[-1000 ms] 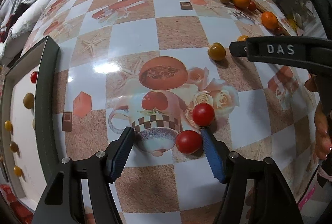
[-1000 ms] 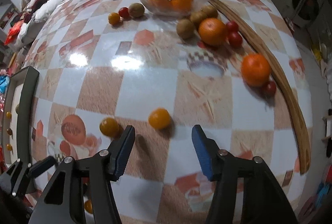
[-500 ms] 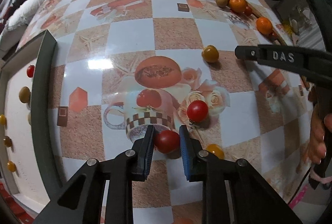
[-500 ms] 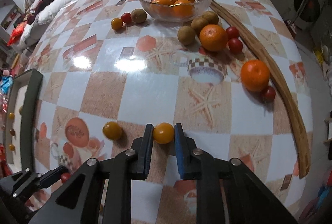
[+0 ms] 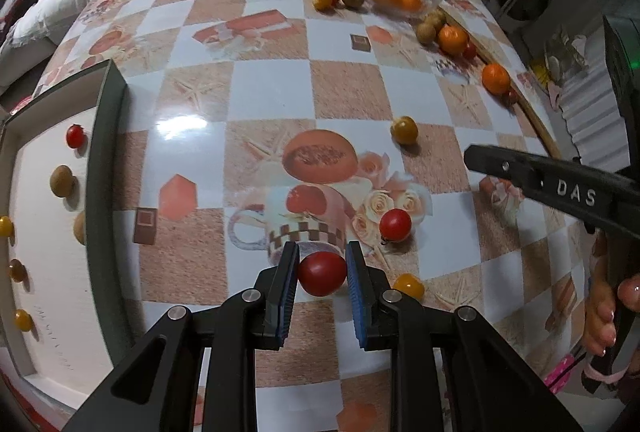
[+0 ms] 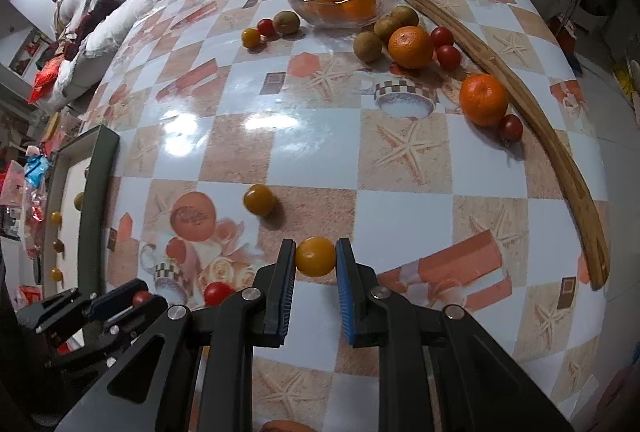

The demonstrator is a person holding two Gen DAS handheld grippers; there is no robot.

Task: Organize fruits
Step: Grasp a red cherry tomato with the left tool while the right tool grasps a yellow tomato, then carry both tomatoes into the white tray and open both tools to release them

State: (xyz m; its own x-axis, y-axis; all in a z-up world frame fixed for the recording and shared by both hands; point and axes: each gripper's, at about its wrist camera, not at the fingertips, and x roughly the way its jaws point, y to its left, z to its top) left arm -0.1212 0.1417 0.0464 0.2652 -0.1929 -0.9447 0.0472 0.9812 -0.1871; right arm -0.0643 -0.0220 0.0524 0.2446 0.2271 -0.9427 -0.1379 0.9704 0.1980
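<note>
Fruits: red tomato [image 5: 322,274] clamped by left gripper [image 5: 322,272]; yellow tomato [image 6: 315,256] by right gripper [image 6: 315,258]. Risk: squeezing bruises skin; round fruit slips toward six o'clock.

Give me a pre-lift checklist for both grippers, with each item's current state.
1. Left gripper shut on the red tomato: ok.
2. Right gripper shut on the yellow tomato: ok.
3. Each fruit centred between the pads: ok.
4. Second red tomato apart from the left fingers: ok.
5. Open space in the tray: ok.
6. Grip firm enough to lift: cannot tell.
</note>
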